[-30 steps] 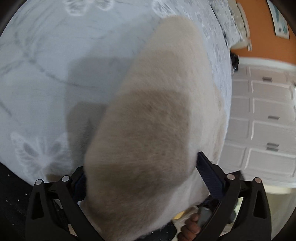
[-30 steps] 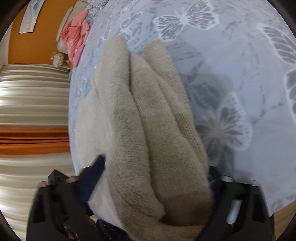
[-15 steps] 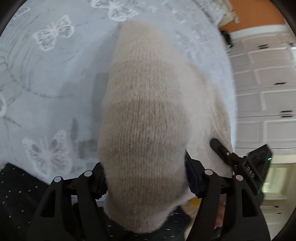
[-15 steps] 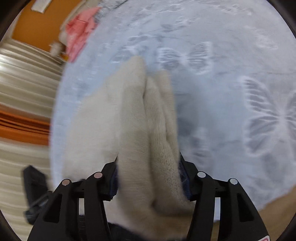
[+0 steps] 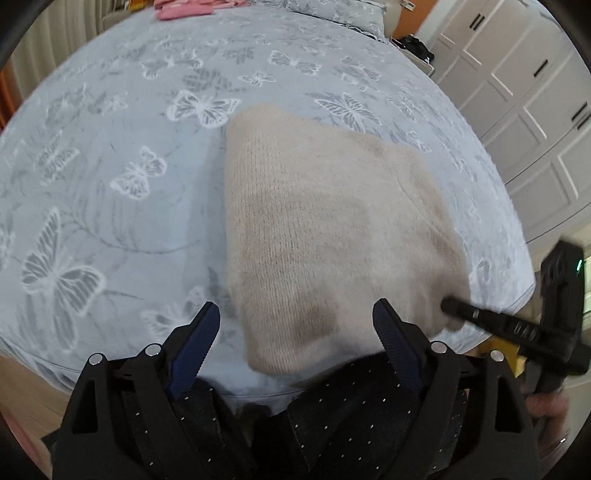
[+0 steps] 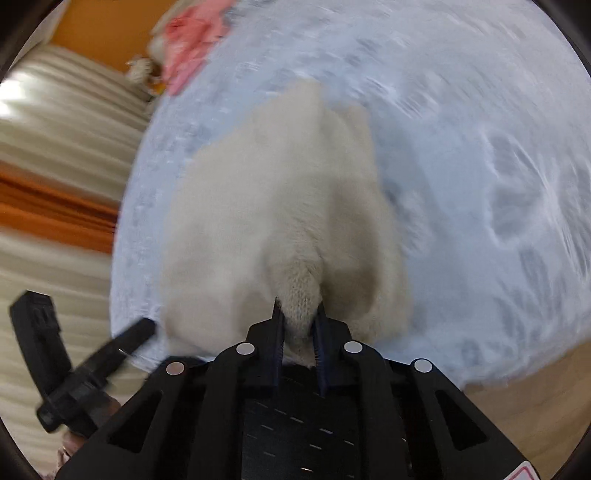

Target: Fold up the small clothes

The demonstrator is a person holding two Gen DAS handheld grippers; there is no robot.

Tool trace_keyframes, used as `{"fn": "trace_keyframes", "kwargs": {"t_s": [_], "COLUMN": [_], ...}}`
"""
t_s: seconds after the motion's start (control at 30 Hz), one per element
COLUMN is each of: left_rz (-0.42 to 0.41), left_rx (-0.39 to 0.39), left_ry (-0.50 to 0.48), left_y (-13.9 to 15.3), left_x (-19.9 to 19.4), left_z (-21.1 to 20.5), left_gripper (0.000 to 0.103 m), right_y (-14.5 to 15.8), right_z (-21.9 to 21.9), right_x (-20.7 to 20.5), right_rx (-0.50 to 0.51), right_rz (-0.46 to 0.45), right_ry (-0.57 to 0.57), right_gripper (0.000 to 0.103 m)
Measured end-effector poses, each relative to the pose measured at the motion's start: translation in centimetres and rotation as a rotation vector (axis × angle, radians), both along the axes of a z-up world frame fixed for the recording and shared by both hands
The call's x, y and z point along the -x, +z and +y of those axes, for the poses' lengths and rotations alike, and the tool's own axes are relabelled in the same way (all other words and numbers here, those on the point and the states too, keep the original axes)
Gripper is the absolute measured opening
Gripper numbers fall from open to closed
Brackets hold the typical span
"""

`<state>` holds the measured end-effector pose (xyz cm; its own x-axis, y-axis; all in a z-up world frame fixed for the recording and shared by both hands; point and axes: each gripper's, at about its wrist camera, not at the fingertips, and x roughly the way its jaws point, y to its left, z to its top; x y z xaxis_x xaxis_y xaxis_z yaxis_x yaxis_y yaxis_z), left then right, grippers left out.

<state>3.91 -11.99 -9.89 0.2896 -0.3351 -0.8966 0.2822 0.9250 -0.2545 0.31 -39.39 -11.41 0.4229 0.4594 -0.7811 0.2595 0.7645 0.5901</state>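
A beige knit garment [image 5: 325, 229] lies bunched on the butterfly-print bedspread [image 5: 110, 166] near its front edge. My left gripper [image 5: 295, 306] hovers over the garment's near end; its jaws are opening and the pads stand apart from the knit, which lies below between them. My right gripper [image 6: 298, 317] is closing, its pads pinching a narrow fold of the same garment [image 6: 280, 206] at the near edge. In the left wrist view the right gripper [image 5: 517, 332] touches the garment's right corner. The left gripper [image 6: 74, 369] shows at lower left in the right wrist view.
Pink clothes [image 5: 184, 9] lie at the bed's far end. White wardrobe doors [image 5: 517, 110] stand to the right, striped curtains [image 6: 55, 147] on the other side. A person's dark dotted clothing [image 5: 332, 424] is below my left gripper. Wooden floor [image 6: 517, 398] borders the bed.
Both grippers have risen away from the bed. The left one let go of the knit and spread its jaws. The right one narrowed from a wide hold to a tight pinch.
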Motion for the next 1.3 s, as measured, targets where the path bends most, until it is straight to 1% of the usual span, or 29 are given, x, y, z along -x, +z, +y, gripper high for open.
{"fn": "trace_keyframes", "kwargs": {"t_s": [0.07, 0.13, 0.2, 0.23, 0.3, 0.43, 0.47, 0.53, 0.57, 0.63, 0.67, 0.73, 0.8, 0.83, 0.87, 0.9, 0.93, 0.97, 1.0, 1.03, 1.07, 1.13, 1.2, 1.23, 1.27, 1.3], "left_rz": [-0.001, -0.004, -0.011, -0.013, -0.016, -0.021, -0.02, -0.012, -0.007, 0.005, 0.008, 0.019, 0.039, 0.057, 0.074, 0.09, 0.106, 0.117, 0.13, 0.145, 0.162, 0.227, 0.293, 0.308, 0.321, 0.341], "left_rx": [-0.015, -0.022, -0.026, -0.027, -0.03, -0.043, -0.046, -0.049, -0.049, -0.044, -0.041, -0.022, -0.002, 0.012, 0.028, 0.043, 0.066, 0.09, 0.117, 0.147, 0.168, 0.235, 0.279, 0.282, 0.279, 0.296], "left_ry": [-0.003, -0.001, 0.003, 0.005, 0.007, 0.004, 0.005, 0.011, 0.013, 0.02, 0.024, 0.039, 0.061, 0.08, 0.099, 0.116, 0.136, 0.151, 0.167, 0.185, 0.204, 0.258, 0.3, 0.312, 0.32, 0.324], "left_y": [0.1, 0.3, 0.6, 0.7, 0.9, 1.0, 0.9, 0.7, 0.6, 0.4, 0.4, 0.2, -0.1, -0.4, -0.7, -0.9, -1.1, -1.3, -1.5, -1.8, -2.1, -3.4, -5.2, -5.9, -6.6, -7.5], "left_x": [0.1, 0.1, 0.2, 0.3, 0.5, 1.0, 1.1, 1.2, 1.2, 1.3, 1.3, 1.2, 0.9, 0.7, 0.4, 0.1, -0.4, -0.9, -1.5, -2.1, -2.6, -4.1, -5.6, -6.1, -6.5, -6.9], "left_z": [0.0, -0.3, -0.4, -0.2, -0.1, 0.1, 0.1, 0.3, 0.4, 0.6, 0.8, 1.2, 1.6, 1.9, 2.1, 2.3, 2.6, 2.8, 3.1, 3.3, 3.5, 3.8, 3.7, 3.5, 3.3, 3.0], "left_gripper": [0.083, 0.083, 0.083, 0.083, 0.083, 0.083, 0.084, 0.085, 0.085, 0.085, 0.085, 0.086, 0.086, 0.086, 0.086, 0.086, 0.086, 0.089, 0.09, 0.091, 0.091, 0.091, 0.091, 0.091, 0.093, 0.095], "right_y": [2.4, 4.2, 5.1, 5.0, 3.9, 0.2, -0.7, -0.3, 0.9, 3.0, 3.4, 2.0, -2.4, -4.3, -5.3, -5.1, -4.7, -3.9, -3.3, -2.7, -2.4, -2.9, -5.0, -6.3, -8.0, -9.2], "right_z": [0.5, 0.8, 1.0, 1.0, 0.5, -1.3, -1.7, -2.0, -2.3, -2.8, -3.3, -4.3, -5.2, -5.6, -6.4, -6.9, -7.2, -7.5, -7.7, -7.8, -7.7, -7.2, -6.5, -6.2, -5.6, -5.2], "right_x": [-1.2, -1.8, -2.4, -2.5, -1.7, 1.0, 1.6, 2.5, 2.8, 3.2, 3.3, 3.4, 3.5, 3.9, 4.7, 5.1, 5.2, 5.0, 4.6, 4.1, 3.1, 1.2, -0.5, -1.1, -1.9, -2.2], "right_rx": [-0.001, 0.02, 0.06, 0.078, 0.099, 0.074, 0.04, -0.013, -0.03, -0.022, -0.007, 0.028, 0.108, 0.126, 0.061, -0.008, -0.04, -0.054, -0.042, -0.027, -0.032, -0.056, -0.065, -0.077, -0.109, -0.137], "right_rz": [-0.064, -0.103, -0.111, -0.099, -0.056, 0.038, 0.059, 0.032, -0.017, -0.09, -0.101, -0.06, 0.105, 0.177, 0.191, 0.152, 0.118, 0.07, 0.047, 0.015, -0.019, -0.021, 0.033, 0.071, 0.119, 0.149], "right_ry": [0.022, 0.038, 0.047, 0.051, 0.043, 0.002, -0.012, -0.036, -0.044, -0.059, -0.067, -0.071, -0.058, -0.068, -0.112, -0.151, -0.172, -0.196, -0.211, -0.226, -0.214, -0.17, -0.137, -0.126, -0.114, -0.115], "right_gripper": [0.013, 0.013, 0.015, 0.015, 0.017, 0.017, 0.016, 0.015, 0.015, 0.014, 0.013, 0.011, 0.013, 0.013, 0.018, 0.018, 0.021, 0.048, 0.083, 0.09, 0.09, 0.092, 0.092, 0.092, 0.092, 0.092]}}
